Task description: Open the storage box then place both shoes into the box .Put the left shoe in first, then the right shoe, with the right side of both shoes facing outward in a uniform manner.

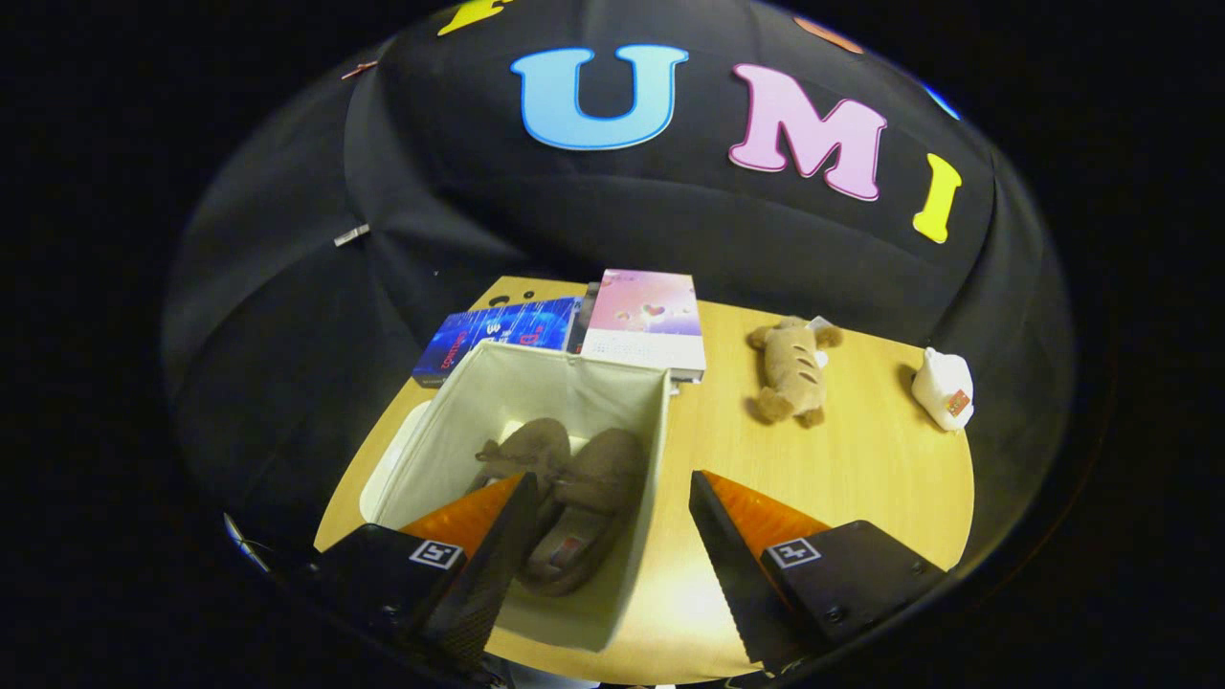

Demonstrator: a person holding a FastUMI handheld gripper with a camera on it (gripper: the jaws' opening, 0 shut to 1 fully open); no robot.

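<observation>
An open cream fabric storage box [450,435] stands on the wooden table [842,469]. Two brown fuzzy shoes lie side by side inside it: one shoe [526,450] further left and partly behind my left finger, the other shoe [589,507] beside it with its inner sole showing. My gripper [612,483] hangs above the box's right wall, open, with nothing between its fingers. The left finger is over the box's inside, the right finger over bare table to the right of the box.
Behind the box lie a blue book [498,335] and a pink box-like book [646,321]. A brown plush toy [792,371] lies beyond the right finger, and a small white pouch [943,388] sits near the table's right edge. A white lid [388,469] peeks out left of the box.
</observation>
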